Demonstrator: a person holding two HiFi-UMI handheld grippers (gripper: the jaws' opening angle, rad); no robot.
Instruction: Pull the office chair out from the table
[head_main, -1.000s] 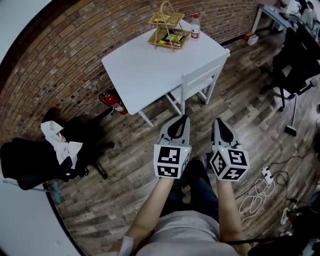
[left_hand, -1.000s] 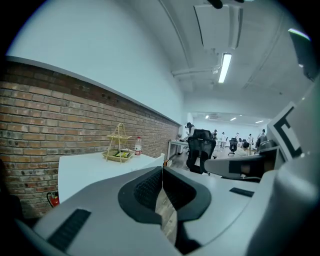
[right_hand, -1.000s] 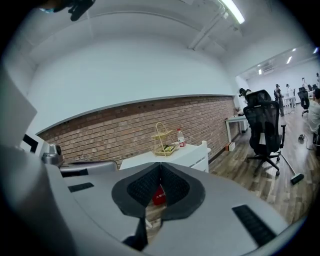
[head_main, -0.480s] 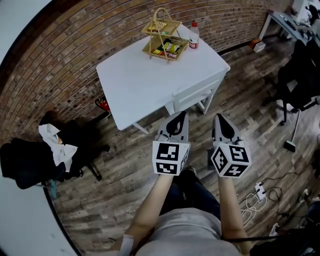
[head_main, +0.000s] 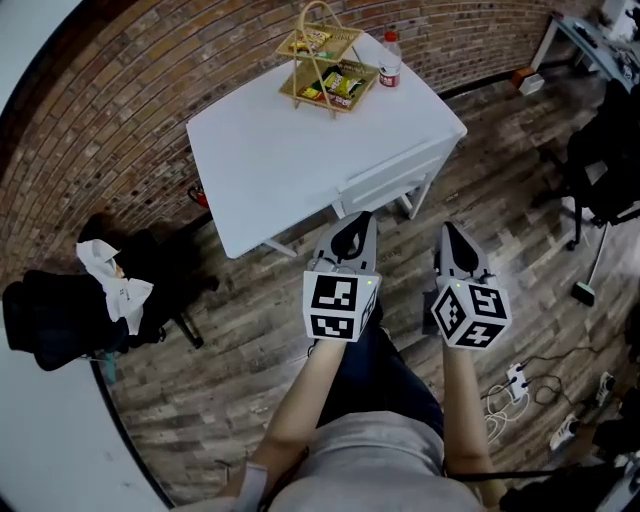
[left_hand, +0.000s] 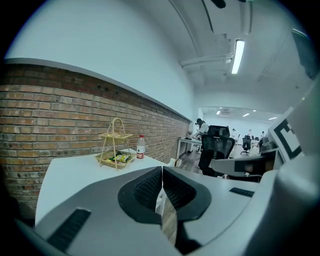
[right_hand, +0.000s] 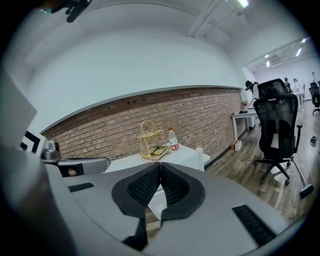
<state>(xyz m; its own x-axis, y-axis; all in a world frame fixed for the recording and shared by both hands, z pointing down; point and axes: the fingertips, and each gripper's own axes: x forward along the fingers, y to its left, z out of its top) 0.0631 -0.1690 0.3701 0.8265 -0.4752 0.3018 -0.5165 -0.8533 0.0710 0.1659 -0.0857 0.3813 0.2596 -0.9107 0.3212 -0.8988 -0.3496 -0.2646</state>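
Note:
A white chair (head_main: 386, 178) is tucked under the near side of the white table (head_main: 280, 150), with only its top rail showing in the head view. My left gripper (head_main: 352, 222) is shut and empty, its tip just short of the table's front edge, left of the chair rail. My right gripper (head_main: 452, 234) is also shut and empty, over the floor to the right of the chair. In the left gripper view the shut left gripper (left_hand: 162, 169) points at the table (left_hand: 75, 172). The right gripper (right_hand: 160, 166) points the same way, with a chair post (right_hand: 200, 150) beyond it.
A wire basket of snacks (head_main: 322, 60) and a water bottle (head_main: 390, 58) stand at the table's far end by the brick wall. A black office chair (head_main: 605, 150) is at the right, and another with clothes (head_main: 70, 320) at the left. Cables and a power strip (head_main: 520, 378) lie on the floor.
The person has walked toward the table, which now lies closer under both grippers. The gripper tips have come up to the table's front edge. Both stayed shut.

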